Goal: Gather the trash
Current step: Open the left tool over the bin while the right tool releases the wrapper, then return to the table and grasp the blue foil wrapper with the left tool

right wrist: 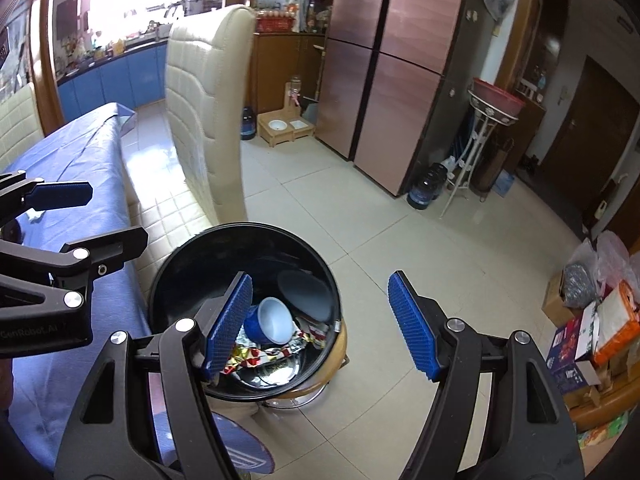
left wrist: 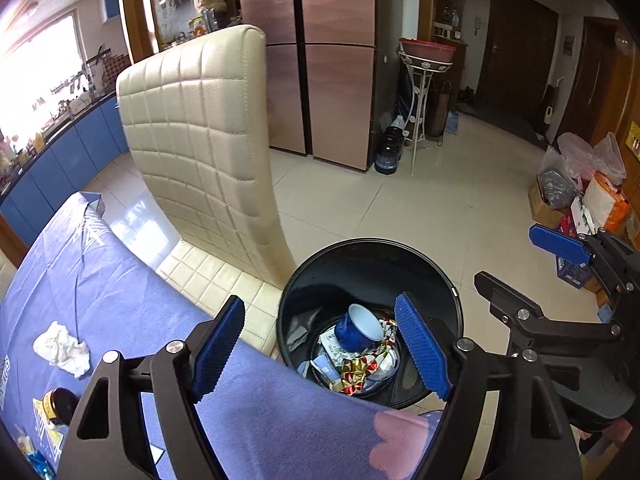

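**Both tools released over the bin**

Hovering with the left tool (left wrist: 320, 344) gaping wide, nothing between its pads, straddling the surface (left wrist: 120, 300) edge and the bin (left wrist: 368, 248) just ahead and below. Holding the right tool (right wrist: 320, 324) spread too, empty, its left pad hanging over the bin's mouth. Lying inside the bin, under both tools: a blue cup (left wrist: 358, 328) on its side, atop shiny wrappers (left wrist: 360, 372) and papers. Waiting on the surface, left of the left tool: a crumpled tissue (left wrist: 62, 348), with a dark jar (left wrist: 58, 404) nearer the handle. Standing beyond the bin: a cream chair (left wrist: 200, 140).
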